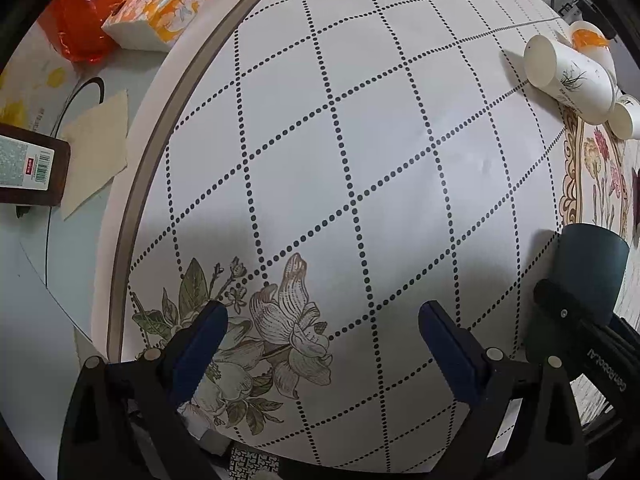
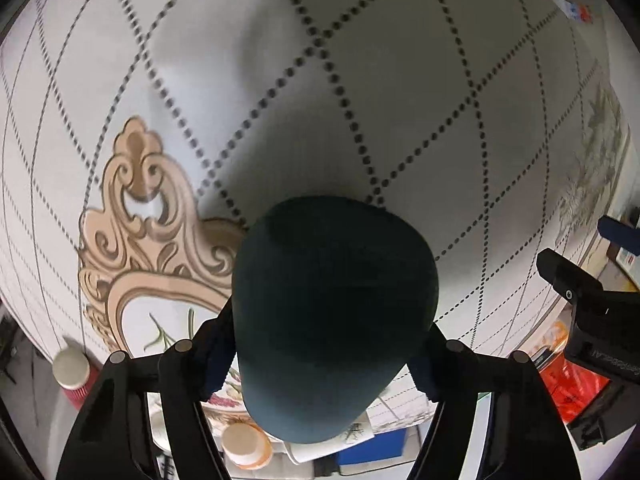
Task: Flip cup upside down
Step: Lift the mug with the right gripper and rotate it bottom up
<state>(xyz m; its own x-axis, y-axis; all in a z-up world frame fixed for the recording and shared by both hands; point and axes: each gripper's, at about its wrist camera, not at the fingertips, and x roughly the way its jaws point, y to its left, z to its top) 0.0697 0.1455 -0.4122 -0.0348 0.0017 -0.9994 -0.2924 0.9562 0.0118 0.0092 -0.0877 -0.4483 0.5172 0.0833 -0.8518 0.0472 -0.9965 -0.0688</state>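
**Dark teal cup clamped in the right gripper above the tablecloth**

The right gripper has its jaws pinched on the dark teal, smooth-walled cup, one black finger on each flank. The cup's rounded closed end faces away from the camera and is held above the white, dot-gridded tablecloth, which lies bare beyond the cup. Left of the cup a tan scrollwork print runs to the cloth's edge.

The left gripper has its blue-padded jaws spread wide with nothing between them, over a printed flower. From there the same cup shows at the right, and the cloth lies open out to white paper cups lying at its far right edge. Far left of the cup, past the cloth's curved border, sit a tissue pack and a red plastic bag.
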